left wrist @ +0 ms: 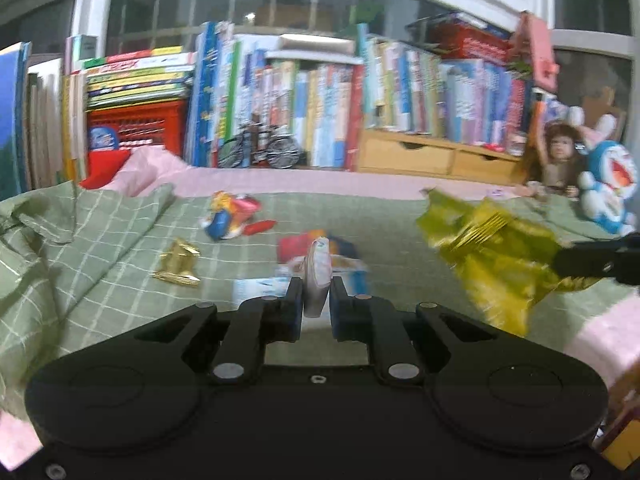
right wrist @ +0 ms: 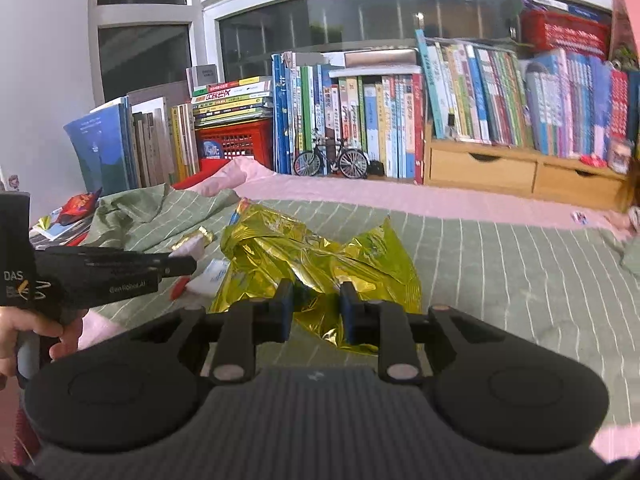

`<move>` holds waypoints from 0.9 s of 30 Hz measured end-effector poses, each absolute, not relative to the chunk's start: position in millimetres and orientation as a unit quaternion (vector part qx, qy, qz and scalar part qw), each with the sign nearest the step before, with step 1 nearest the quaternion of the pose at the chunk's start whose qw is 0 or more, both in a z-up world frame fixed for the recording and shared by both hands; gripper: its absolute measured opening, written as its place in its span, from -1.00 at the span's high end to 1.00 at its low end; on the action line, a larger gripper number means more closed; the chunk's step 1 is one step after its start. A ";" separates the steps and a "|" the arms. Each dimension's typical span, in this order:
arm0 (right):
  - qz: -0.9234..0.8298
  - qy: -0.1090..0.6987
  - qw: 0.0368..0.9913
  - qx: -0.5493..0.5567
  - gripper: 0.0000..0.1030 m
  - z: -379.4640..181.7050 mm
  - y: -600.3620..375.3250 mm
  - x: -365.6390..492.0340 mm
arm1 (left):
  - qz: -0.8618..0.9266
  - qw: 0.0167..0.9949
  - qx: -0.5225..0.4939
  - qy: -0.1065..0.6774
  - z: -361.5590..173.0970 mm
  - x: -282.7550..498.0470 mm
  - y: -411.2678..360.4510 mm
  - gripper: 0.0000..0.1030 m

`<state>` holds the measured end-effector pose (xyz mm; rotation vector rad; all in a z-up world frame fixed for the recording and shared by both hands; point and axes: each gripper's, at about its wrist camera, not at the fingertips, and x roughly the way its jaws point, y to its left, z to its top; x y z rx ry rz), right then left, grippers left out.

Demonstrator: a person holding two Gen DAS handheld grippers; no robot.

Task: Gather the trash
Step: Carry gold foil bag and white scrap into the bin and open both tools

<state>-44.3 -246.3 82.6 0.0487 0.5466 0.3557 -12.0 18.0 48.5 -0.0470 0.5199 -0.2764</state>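
In the left wrist view my left gripper (left wrist: pixel 316 283) is shut on a crumpled white wrapper (left wrist: pixel 318 262), held just above the green checked bedsheet (left wrist: pixel 120 248). Below it lie colourful packets (left wrist: pixel 344 254). A gold wrapper (left wrist: pixel 178 264) and a red-blue-yellow wrapper (left wrist: pixel 230 216) lie further left. My right gripper (right wrist: pixel 316 286) is shut on a large crinkled gold foil bag (right wrist: pixel 320 256); the same bag (left wrist: pixel 496 252) hangs from the right gripper (left wrist: pixel 564 262) at the right. The right wrist view shows the left gripper (right wrist: pixel 186 266) at the left with the white wrapper (right wrist: pixel 192 246) in its tip.
Rows of books (right wrist: pixel 380 120), a red crate (right wrist: pixel 236 140), a model bicycle (right wrist: pixel 330 160) and wooden drawers (right wrist: pixel 520 174) line the back. Dolls (left wrist: pixel 600 176) sit at the right. A white packet (right wrist: pixel 212 274) and red wrappers (right wrist: pixel 78 204) lie to the left. A hand (right wrist: pixel 36 330) holds the left gripper.
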 end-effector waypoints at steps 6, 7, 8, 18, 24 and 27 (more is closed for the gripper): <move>0.163 0.292 0.941 0.056 0.47 76.5 -266.7 -86.8 | -0.192 0.950 -0.013 0.246 59.2 -64.1 -2.2 0.76; 0.161 0.298 0.939 0.062 0.47 74.4 -270.2 -94.9 | -0.203 0.948 -0.008 0.245 59.4 -74.0 -5.1 0.76; 0.158 0.305 0.937 0.068 0.47 72.0 -273.7 -103.4 | -0.212 0.946 -0.003 0.244 59.0 -83.4 -8.2 0.76; 0.155 0.378 0.909 0.077 0.50 53.6 -280.6 -169.8 | -0.276 0.919 0.020 0.280 44.1 -144.1 -25.9 0.76; 0.162 0.425 0.887 0.079 0.55 45.0 -278.3 -194.0 | -0.302 0.900 0.037 0.311 35.5 -168.8 -33.8 0.76; 0.165 0.447 0.876 0.068 0.56 38.4 -275.0 -202.7 | -0.311 0.892 0.054 0.324 28.8 -180.1 -38.3 0.76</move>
